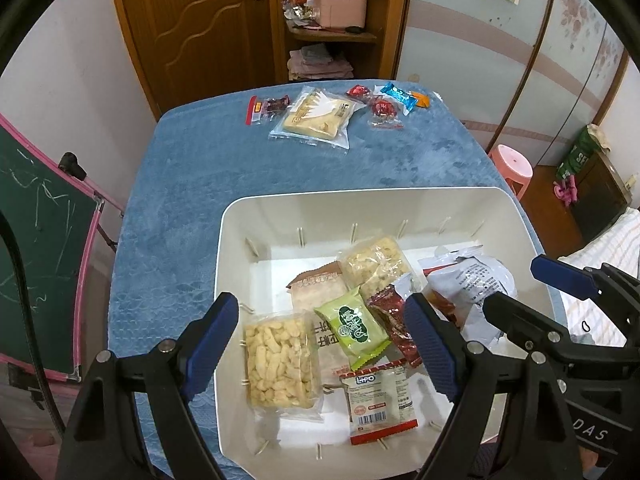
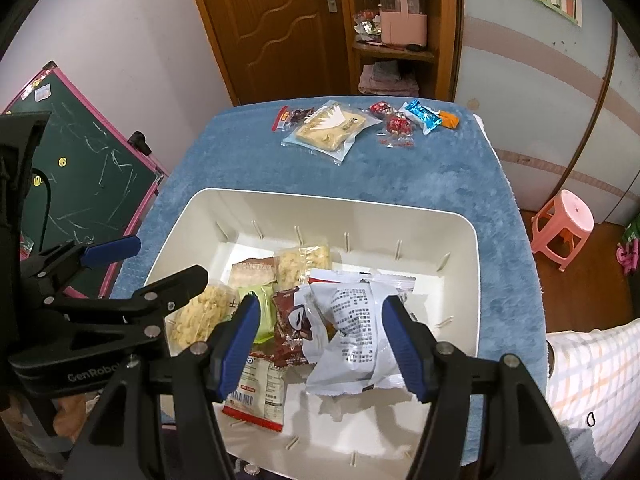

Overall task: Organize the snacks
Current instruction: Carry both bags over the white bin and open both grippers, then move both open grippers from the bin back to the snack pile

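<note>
The left hand-held gripper (image 1: 324,344) hangs over the near left part of the white plastic bin (image 1: 240,216), its blue ribbed pads spread wide with nothing between them; the snacks lie below, not touched. The right hand-held gripper (image 2: 320,344) is over the near right part of the same bin (image 2: 460,224), its jaws apart at a middle width. The white crinkled bag (image 2: 352,336) sits between its pads in the picture, but the pads do not press on it, so it seems to lie loose in the bin.

Inside the bin there is already a small heap: a clear pack of pale puffed pieces (image 1: 280,360), a green glossy packet (image 1: 356,330), a dark red foil packet (image 1: 394,320), a red and white Lipo packet (image 1: 378,400), a second clear pack of puffed pieces (image 1: 376,264) and a pale packet (image 1: 316,288) partly under the others. The bin is smooth, rigid, with rounded corners and thin ribs along its walls.

Farther away, on the blue plush cover of the desk (image 1: 200,168), six snacks are left: a flat clear pack with a yellow cake (image 1: 316,118), a small red-edged packet (image 1: 266,108), two round red candies (image 1: 378,106), a blue shiny wrapper (image 1: 398,98) and a small orange one (image 1: 422,100).

I judge the task is more than half done; the far group must still be carried into the bin.
</note>
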Demonstrator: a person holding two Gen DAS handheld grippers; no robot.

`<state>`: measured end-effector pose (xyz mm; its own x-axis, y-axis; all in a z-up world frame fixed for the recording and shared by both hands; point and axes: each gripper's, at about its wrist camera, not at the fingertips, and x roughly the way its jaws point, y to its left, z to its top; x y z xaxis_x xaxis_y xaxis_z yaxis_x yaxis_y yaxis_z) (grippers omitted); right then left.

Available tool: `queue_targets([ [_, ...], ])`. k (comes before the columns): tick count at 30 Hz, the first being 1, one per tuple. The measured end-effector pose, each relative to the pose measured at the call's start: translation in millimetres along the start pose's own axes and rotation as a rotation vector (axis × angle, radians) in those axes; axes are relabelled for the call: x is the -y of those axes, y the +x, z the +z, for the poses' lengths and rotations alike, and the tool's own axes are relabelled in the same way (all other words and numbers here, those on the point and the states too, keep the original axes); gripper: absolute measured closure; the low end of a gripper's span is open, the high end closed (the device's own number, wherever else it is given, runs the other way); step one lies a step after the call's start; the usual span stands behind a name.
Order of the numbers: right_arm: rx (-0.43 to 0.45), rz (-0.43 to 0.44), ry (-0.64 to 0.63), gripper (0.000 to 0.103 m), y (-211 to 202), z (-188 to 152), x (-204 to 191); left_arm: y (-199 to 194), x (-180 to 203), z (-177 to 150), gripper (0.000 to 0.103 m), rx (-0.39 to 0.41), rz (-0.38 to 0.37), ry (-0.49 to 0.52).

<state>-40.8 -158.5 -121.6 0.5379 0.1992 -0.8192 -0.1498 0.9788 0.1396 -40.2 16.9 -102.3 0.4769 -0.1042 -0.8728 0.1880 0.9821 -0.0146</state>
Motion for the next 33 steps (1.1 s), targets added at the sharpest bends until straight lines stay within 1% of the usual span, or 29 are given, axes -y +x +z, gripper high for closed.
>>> queue_targets([
  [6, -0.009, 0.011, 0.011, 0.039, 4.5, 0.8, 2.4, 2.8, -0.2, 0.6, 0.019, -0.002, 0.002, 0.004],
  [10, -0.001, 0.003, 0.008, 0.039, 4.2, 2.1, 4.1, 0.5, -2.3, 3.9, 0.019, 0.021, 0.005, 0.007],
  [16, 0.024, -0.008, 0.021, 0.039, 4.3, 12.8, 12.6, -2.1, -11.3, 20.7, 0.019, 0.040, 0.014, -0.017],
  [22, 0.037, 0.005, 0.026, 0.039, 4.4, 30.7, 22.1, -7.1, -19.9, 48.6, 0.019, 0.061, 0.037, -0.017],
  [28, 0.076, -0.017, 0.008, 0.039, -4.5, 65.3, 36.0, -20.9, -25.2, 92.8, 0.019, 0.113, 0.087, 0.033],
  [33, 0.160, -0.043, 0.009, 0.039, -29.4, 120.7, 54.5, -36.3, -24.7, 137.9, 0.019, 0.179, 0.117, 0.074],
])
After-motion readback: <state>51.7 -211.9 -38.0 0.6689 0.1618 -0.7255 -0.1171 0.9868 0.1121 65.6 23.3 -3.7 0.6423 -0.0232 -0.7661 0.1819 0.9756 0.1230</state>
